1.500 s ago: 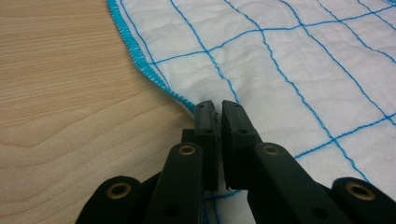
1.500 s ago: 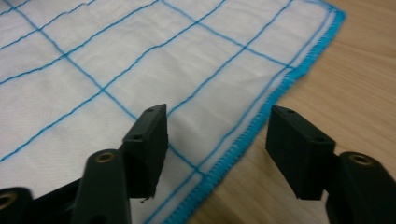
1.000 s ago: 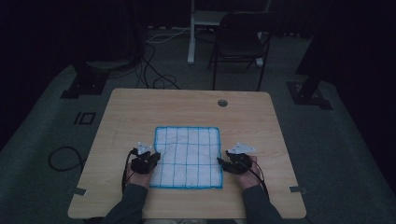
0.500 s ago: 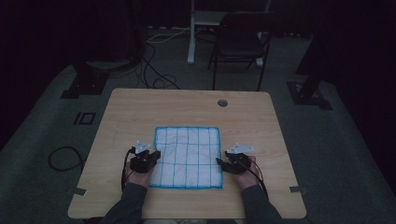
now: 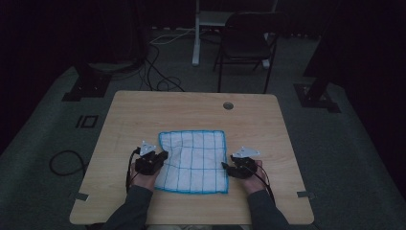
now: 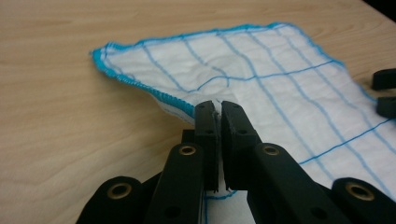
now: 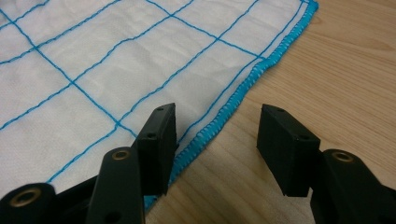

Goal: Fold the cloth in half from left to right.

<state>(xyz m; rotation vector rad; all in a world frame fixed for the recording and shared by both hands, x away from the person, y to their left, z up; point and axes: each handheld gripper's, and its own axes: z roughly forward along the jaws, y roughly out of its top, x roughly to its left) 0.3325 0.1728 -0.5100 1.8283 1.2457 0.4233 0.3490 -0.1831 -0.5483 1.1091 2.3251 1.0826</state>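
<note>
**Cloth pinched at one edge, the other side waiting**

The left gripper (image 6: 217, 109) is clenched on the left hem of a white cloth (image 5: 194, 160) with blue grid lines, lifting that edge slightly, likely to start a fold. The right gripper (image 7: 217, 128) stands open, its jaws straddling the blue-stitched right hem without pressing it, apparently poised to match the grip. The cloth lies spread near the front of the wooden table (image 5: 191, 105).
</note>
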